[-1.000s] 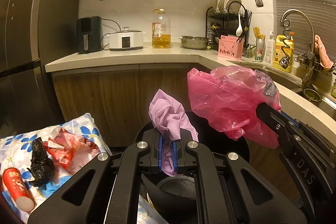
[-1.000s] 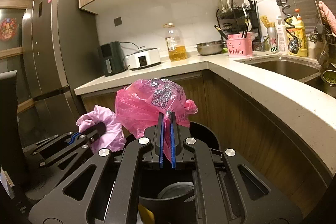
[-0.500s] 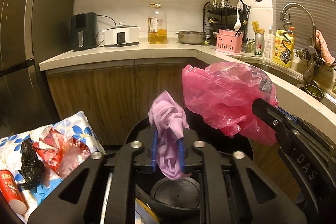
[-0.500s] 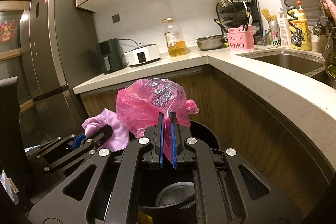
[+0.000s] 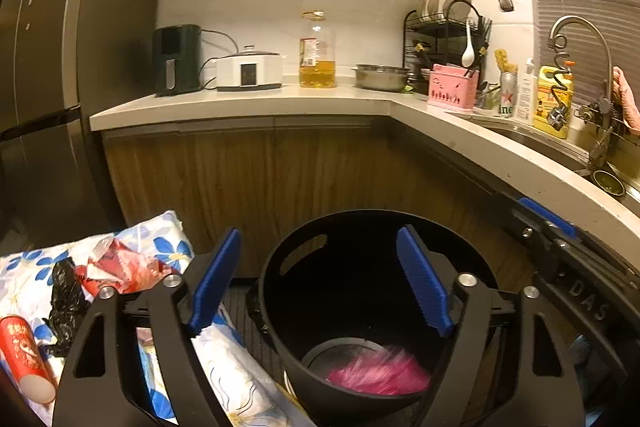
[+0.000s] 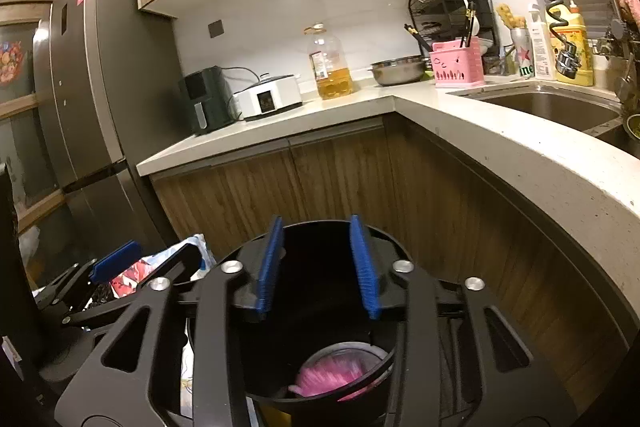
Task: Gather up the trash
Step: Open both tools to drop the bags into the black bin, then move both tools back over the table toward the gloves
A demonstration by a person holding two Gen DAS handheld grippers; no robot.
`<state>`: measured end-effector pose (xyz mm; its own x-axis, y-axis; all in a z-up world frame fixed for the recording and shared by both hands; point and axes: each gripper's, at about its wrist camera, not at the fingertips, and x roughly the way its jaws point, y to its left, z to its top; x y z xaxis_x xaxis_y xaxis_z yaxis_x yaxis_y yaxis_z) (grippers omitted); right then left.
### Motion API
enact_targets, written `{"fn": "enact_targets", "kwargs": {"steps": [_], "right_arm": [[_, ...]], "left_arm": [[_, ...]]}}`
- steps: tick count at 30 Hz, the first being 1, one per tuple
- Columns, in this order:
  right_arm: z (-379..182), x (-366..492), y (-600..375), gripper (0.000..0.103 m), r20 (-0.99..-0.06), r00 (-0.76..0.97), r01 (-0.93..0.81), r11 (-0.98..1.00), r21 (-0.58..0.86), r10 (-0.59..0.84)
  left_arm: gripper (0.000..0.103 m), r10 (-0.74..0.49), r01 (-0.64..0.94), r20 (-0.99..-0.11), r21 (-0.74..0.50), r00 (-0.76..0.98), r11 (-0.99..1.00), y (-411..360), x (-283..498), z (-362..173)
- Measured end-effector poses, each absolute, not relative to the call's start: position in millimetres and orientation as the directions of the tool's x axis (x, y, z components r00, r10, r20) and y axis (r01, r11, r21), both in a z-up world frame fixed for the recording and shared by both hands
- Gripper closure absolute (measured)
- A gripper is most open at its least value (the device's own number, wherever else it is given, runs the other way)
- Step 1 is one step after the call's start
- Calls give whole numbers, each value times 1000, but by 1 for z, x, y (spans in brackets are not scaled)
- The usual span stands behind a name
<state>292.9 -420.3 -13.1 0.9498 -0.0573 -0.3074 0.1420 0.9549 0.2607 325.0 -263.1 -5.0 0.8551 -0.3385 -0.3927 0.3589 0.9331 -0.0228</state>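
Note:
A black trash bin [image 5: 304, 227] stands below both grippers. Inside it lies a blurred pink plastic bag [image 5: 380, 373], also seen at the bin's bottom in the right wrist view [image 6: 336, 373]. My left gripper [image 5: 320, 279] hangs above the bin, its jaws opening wide with nothing between them. My right gripper [image 6: 317, 267] is over the same bin [image 6: 404, 255], its jaws opening and empty. The purple rag is out of sight. Left of the bin, a floral cloth [image 5: 168, 243] carries a red wrapper [image 5: 120, 267], a black bag [image 5: 66, 303] and a red paper cup [image 5: 24, 359].
Wooden cabinet fronts [image 5: 260, 179] stand right behind the bin, under an L-shaped counter [image 5: 240, 105]. A dark fridge [image 5: 44, 67] rises at the left. A sink [image 6: 552, 107] and tap sit at the right. The right gripper's finger [image 5: 548, 223] reaches in beside the left one.
Both grippers went from shut to open. The purple rag left the left jaws and the pink bag left the right jaws; the pink bag now lies in the bin.

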Motion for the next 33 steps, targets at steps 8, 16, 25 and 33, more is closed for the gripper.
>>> {"fn": "enact_targets", "kwargs": {"steps": [8, 16, 25, 33], "right_arm": [[-14, 283, -413, 33, -307, 949, 143, 961, 237, -65], [-9, 269, -400, 29, -302, 951, 138, 967, 216, -68], [-8, 241, -370, 25, -281, 958, 108, 975, 195, -50], [-16, 217, -332, 25, -282, 959, 37, 979, 198, 21]], "left_arm": [[14, -277, 300, -406, -8, 871, 954, -248, 320, -8], [9, -206, 223, -405, -7, 891, 975, -219, 304, -9], [9, -112, 114, -389, -17, 914, 993, -179, 264, -11], [9, 45, -47, -388, 4, 921, 999, -124, 214, -29]]}}
